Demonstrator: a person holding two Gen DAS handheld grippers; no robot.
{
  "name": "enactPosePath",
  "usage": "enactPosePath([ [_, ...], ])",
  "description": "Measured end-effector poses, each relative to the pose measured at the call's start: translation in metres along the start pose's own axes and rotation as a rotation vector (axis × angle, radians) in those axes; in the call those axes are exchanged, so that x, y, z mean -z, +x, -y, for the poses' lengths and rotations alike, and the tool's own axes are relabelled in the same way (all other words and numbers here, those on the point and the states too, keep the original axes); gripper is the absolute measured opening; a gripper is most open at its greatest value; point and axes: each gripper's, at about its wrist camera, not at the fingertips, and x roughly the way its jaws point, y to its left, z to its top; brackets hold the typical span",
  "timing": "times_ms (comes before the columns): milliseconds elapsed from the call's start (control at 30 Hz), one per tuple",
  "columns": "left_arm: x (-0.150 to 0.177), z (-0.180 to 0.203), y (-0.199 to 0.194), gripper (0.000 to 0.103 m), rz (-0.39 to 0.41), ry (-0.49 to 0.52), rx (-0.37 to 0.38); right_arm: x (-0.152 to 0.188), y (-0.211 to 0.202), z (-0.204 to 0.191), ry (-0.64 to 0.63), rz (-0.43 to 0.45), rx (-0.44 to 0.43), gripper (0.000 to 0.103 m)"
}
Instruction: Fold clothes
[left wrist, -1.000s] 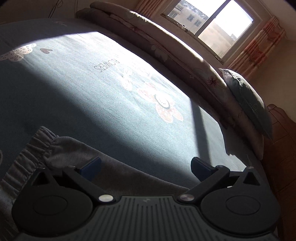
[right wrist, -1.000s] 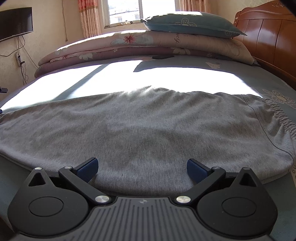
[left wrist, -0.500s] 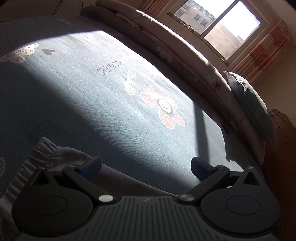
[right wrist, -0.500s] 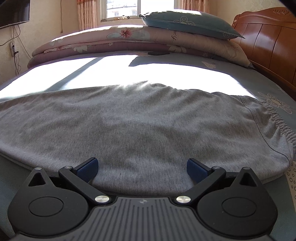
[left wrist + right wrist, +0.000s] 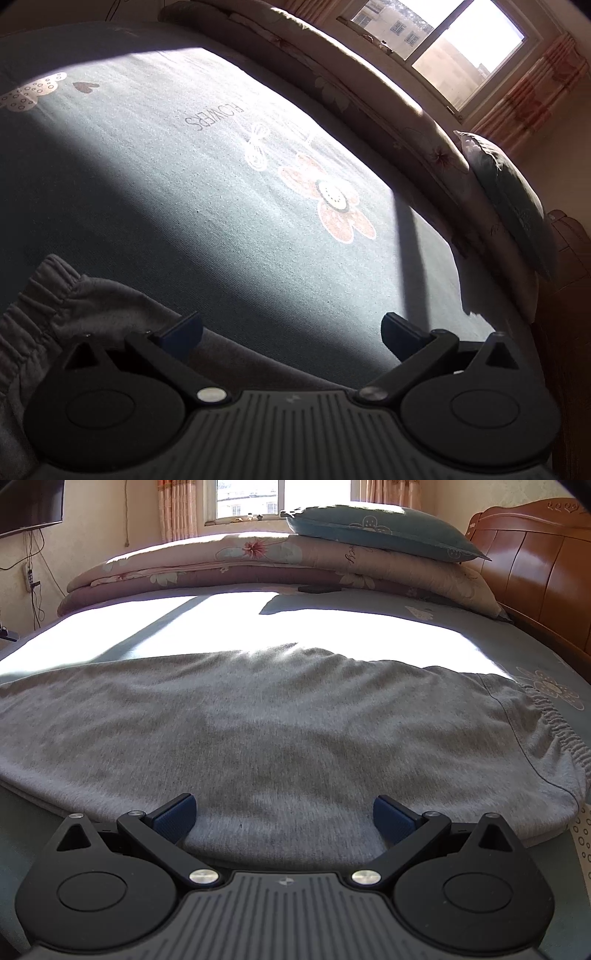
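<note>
The left hand-held gripper (image 5: 291,334) is hovering with its dark blue pads well apart and nothing between them, over the elastic-cuffed end of the grey knit jogging trousers (image 5: 55,302). Since a second ago it has been tilting and sliding slightly, so less grey cloth is showing under it and more of the teal flower-printed bedsheet (image 5: 221,206) is coming into view. The trousers (image 5: 280,738) are lying flat across the bed, gathered waistband to the right. The right hand-held gripper (image 5: 283,818) is also standing apart and empty, its pads just over the near edge of the cloth, having crept a little closer. Judging from this, both are lining up to pinch the near edge, and the first fold is not yet begun.
</note>
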Motion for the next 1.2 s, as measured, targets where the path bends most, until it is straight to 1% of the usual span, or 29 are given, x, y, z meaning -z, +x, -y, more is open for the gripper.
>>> enactPosePath([
  [100, 0.017, 0.020, 0.007, 0.102, -0.050, 0.040, 0.059, 0.000, 0.000, 0.000, -0.001, -0.001, 0.002, 0.103],
  [167, 0.029, 0.033, 0.014, 0.102, -0.066, 0.062, 0.077, -0.001, 0.003, -0.001, -0.013, -0.014, 0.009, 0.103],
  [267, 0.042, 0.042, 0.025, 0.102, -0.060, 0.074, 0.066, -0.006, 0.005, 0.001, -0.002, -0.033, 0.004, 0.103],
  [400, 0.045, 0.040, 0.034, 0.102, -0.063, 0.068, 0.033, -0.005, 0.005, 0.000, -0.013, -0.038, 0.009, 0.103],
  [467, 0.041, 0.043, 0.024, 0.102, -0.074, 0.063, 0.015, -0.005, 0.004, -0.001, -0.022, -0.039, 0.008, 0.103],
  [567, 0.034, 0.052, -0.005, 0.102, -0.051, 0.089, 0.019, -0.009, -0.001, 0.003, -0.012, -0.044, -0.016, 0.103],
  [700, 0.025, 0.063, -0.050, 0.102, -0.022, 0.112, 0.038, -0.010, -0.016, 0.010, 0.030, -0.031, -0.093, 0.103],
  [767, 0.023, 0.067, -0.067, 0.102, -0.026, 0.112, 0.030, -0.010, -0.024, 0.012, 0.042, -0.024, -0.123, 0.103],
  [833, 0.027, 0.071, -0.081, 0.102, -0.028, 0.120, 0.038, -0.009, -0.030, 0.014, 0.055, -0.023, -0.150, 0.103],
  [933, 0.051, 0.076, -0.087, 0.102, -0.051, 0.111, 0.053, -0.005, -0.035, 0.014, 0.078, -0.031, -0.173, 0.103],
  [1000, 0.080, 0.082, -0.079, 0.102, -0.071, 0.111, 0.039, -0.001, -0.037, 0.013, 0.085, -0.041, -0.186, 0.103],
  [1100, 0.122, 0.098, -0.061, 0.102, -0.101, 0.149, 0.027, 0.004, -0.043, 0.013, 0.084, -0.053, -0.204, 0.103],
  [1200, 0.151, 0.111, -0.047, 0.102, -0.109, 0.151, 0.036, 0.006, -0.049, 0.015, 0.085, -0.063, -0.209, 0.103],
])
